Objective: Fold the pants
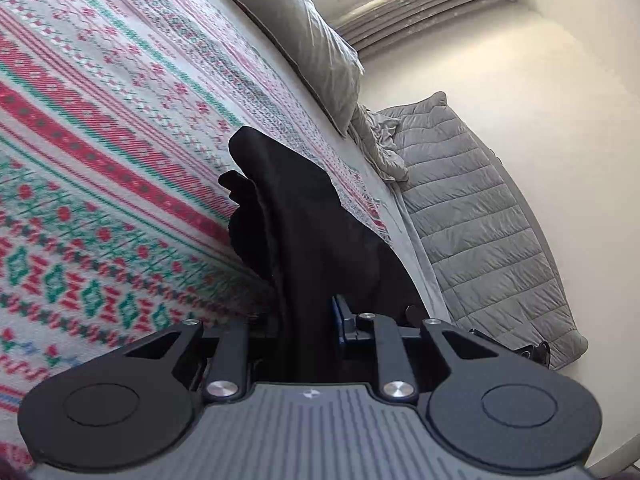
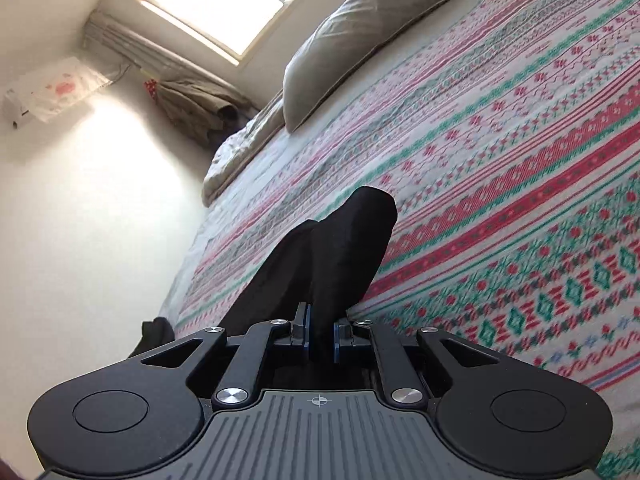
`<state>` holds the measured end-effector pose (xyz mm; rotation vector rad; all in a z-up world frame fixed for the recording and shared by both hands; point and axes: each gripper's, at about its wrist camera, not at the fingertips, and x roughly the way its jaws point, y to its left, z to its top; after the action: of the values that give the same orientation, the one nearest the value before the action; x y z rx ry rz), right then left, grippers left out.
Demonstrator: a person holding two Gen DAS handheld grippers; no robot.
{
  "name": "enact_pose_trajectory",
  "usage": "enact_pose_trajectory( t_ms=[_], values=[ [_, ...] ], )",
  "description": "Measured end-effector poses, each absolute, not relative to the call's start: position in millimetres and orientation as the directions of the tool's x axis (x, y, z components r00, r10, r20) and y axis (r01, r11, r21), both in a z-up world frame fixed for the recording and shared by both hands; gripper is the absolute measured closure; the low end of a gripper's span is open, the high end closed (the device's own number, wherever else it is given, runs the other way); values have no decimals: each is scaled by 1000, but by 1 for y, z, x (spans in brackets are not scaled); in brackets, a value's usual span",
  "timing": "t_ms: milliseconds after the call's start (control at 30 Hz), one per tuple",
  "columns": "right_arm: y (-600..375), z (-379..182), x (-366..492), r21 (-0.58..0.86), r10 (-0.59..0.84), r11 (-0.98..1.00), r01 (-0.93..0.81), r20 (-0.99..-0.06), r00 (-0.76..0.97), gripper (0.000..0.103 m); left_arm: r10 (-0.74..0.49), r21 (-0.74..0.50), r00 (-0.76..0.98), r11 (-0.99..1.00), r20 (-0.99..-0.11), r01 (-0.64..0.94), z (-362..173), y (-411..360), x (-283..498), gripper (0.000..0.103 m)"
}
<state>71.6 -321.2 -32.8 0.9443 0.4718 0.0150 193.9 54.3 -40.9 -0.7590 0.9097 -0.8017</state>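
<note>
A bed (image 2: 500,128) with a red-and-green patterned blanket (image 1: 100,128) carries a grey pillow (image 1: 304,36). Beside it lies a grey quilted comforter (image 1: 480,216). Daylight pours through a window (image 2: 216,0) above a radiator (image 1: 424,4) onto white walls (image 2: 80,208).

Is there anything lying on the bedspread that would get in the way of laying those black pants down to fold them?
Nothing visible does. Both grippers, left and right, grip the black pants, and the patterned bedspread ahead is bare. The pillow sits far off at the head.

A patterned blanket (image 1: 100,128), grey pillow (image 1: 304,40) and quilted grey duvet (image 1: 480,208).
</note>
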Motion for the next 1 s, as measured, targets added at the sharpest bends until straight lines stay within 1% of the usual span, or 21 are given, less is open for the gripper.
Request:
enact_pose_trajectory(
  t_ms=[133, 200, 267, 300, 333, 367, 400, 433, 467, 500, 600, 633, 700, 767, 833, 900, 933, 1000],
  values=[
    [-342, -26, 73, 801, 194, 581, 147, -312, 930, 92, -874, -851, 389, 422, -291, 312, -36, 38, 203, 71],
    [-352, -25, 75, 802, 184, 584, 126, -282, 941, 92, -874, -849, 398, 418, -279, 323, -38, 30, 211, 71],
    [-360, -30, 80, 795, 172, 592, 127, -279, 945, 91, -846, -819, 423, 475, -325, 321, -43, 25, 218, 69],
    [-363, -35, 84, 789, 161, 597, 147, -297, 941, 88, -818, -796, 440, 523, -370, 304, -48, 22, 221, 66],
    [-365, -42, 90, 776, 147, 604, 182, -333, 932, 88, -777, -764, 462, 584, -428, 274, -53, 19, 225, 63],
    [-365, -48, 97, 752, 125, 617, 232, -385, 914, 84, -744, -736, 482, 625, -463, 259, -58, 17, 227, 58],
    [-363, -57, 103, 713, 86, 634, 300, -451, 888, 79, -749, -744, 489, 615, -448, 261, -61, 19, 227, 55],
    [-363, -63, 107, 678, 54, 646, 351, -499, 865, 78, -745, -748, 493, 616, -450, 248, -60, 19, 228, 55],
    [-363, -69, 109, 673, 49, 644, 363, -509, 859, 73, -734, -739, 499, 629, -461, 243, -57, 17, 227, 53],
    [-364, -72, 108, 685, 49, 633, 361, -501, 864, 73, -720, -719, 511, 648, -470, 251, -53, 16, 226, 49],
    [-367, -67, 106, 690, 47, 623, 369, -504, 863, 72, -674, -647, 539, 709, -505, 281, -44, 13, 221, 41],
    [-367, -64, 104, 676, 31, 635, 375, -507, 862, 69, -663, -631, 543, 722, -515, 283, -42, 13, 220, 39],
    [-365, -56, 99, 639, -3, 663, 390, -518, 855, 61, -623, -589, 568, 759, -537, 276, -32, 11, 214, 26],
    [-363, -46, 89, 617, -22, 679, 397, -524, 852, 60, -565, -523, 599, 809, -567, 269, -22, 10, 207, 20],
    [-361, -36, 77, 612, -30, 686, 393, -517, 856, 58, -497, -426, 633, 861, -594, 276, -11, 4, 198, 17],
    [-358, -24, 60, 614, -43, 687, 389, -500, 865, 38, -425, -318, 664, 904, -615, 284, 0, -4, 186, 8],
    [-356, -18, 54, 613, -53, 686, 391, -494, 868, 36, -400, -278, 676, 917, -619, 288, 4, -7, 177, 6],
    [-350, -7, 45, 597, -59, 699, 394, -500, 864, 35, -357, -217, 683, 934, -637, 285, 12, -12, 166, 2]
  ],
)
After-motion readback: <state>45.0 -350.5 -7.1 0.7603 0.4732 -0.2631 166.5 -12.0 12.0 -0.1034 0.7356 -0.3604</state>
